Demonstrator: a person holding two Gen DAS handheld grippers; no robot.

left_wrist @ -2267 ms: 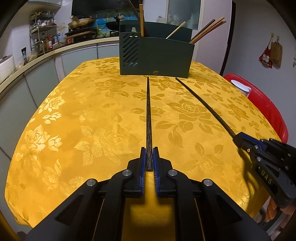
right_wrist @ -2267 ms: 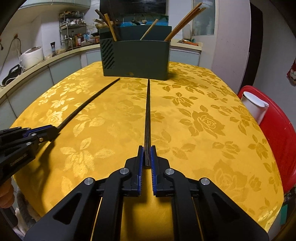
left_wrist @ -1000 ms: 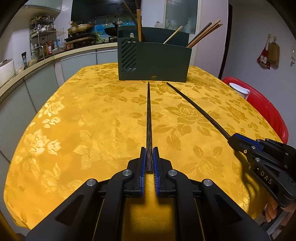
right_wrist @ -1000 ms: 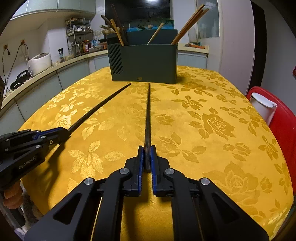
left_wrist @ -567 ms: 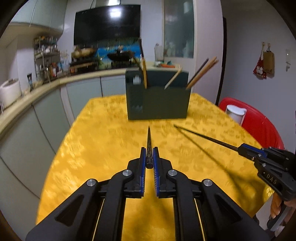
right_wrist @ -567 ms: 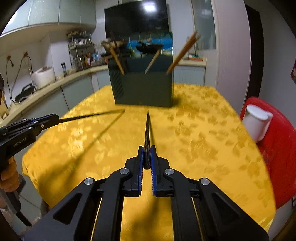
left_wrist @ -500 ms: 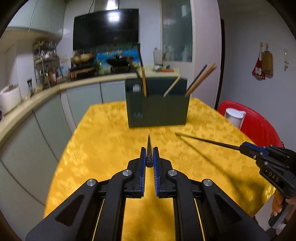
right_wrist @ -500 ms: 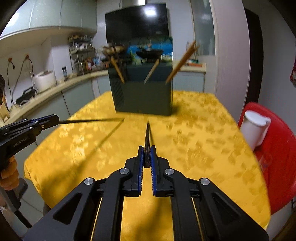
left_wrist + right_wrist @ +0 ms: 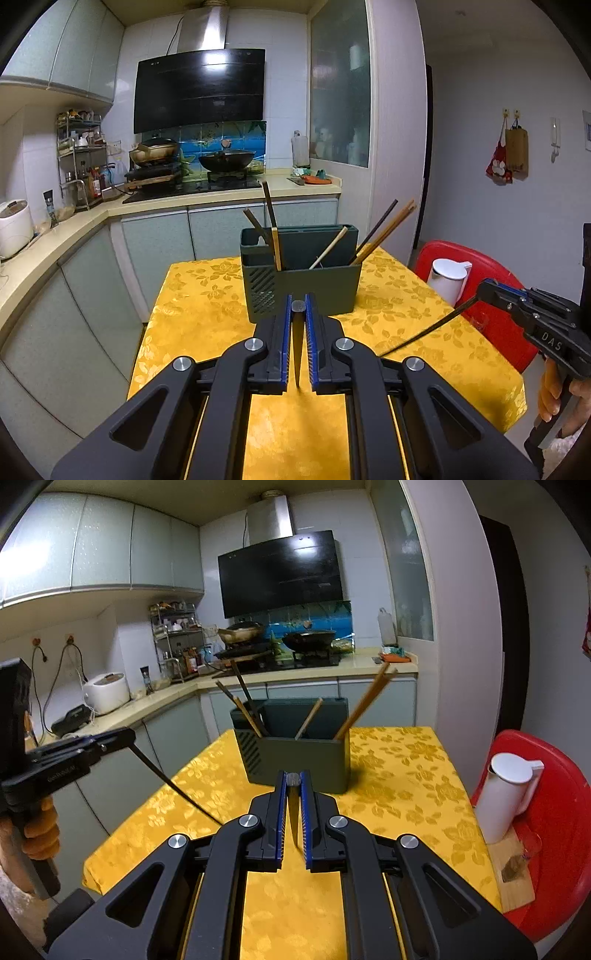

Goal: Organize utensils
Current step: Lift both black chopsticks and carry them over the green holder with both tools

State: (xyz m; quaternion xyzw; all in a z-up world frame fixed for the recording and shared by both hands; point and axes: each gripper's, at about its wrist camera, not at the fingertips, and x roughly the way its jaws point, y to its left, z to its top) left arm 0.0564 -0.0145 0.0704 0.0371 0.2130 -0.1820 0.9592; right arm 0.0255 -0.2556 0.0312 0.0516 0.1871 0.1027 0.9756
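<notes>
Left tool point(image 9: 297, 341): jaws clamped on a dark chopstick point(image 9: 297, 350) that hangs tip-down between the blue pads, its blunt end up at the jaw tips.
Right tool point(image 9: 293, 818): clamped the same way on a second chopstick point(image 9: 291, 821); seen from the left view, this stick slants down from the tool toward the tabletop.
Height: both sticks are in the air over the yellow tabletop point(image 9: 192, 306), clear of the cloth.
Holder point(image 9: 301, 275): dark green, at the far end of the tabletop, straight ahead of both tools; several chopsticks already lean in its compartments.
Step in hand: I judge it to be carrying both sticks to the holder.
Doing it well: bring each tip above the rim before moving in, choose an open gap away from the leaning sticks, lower the tip inside, then release.
Risk: a tip could catch the front wall and nudge the holder; the two sticks may cross if the tools converge.
Side: a white jug point(image 9: 508, 797) on a red chair, out of the way.
</notes>
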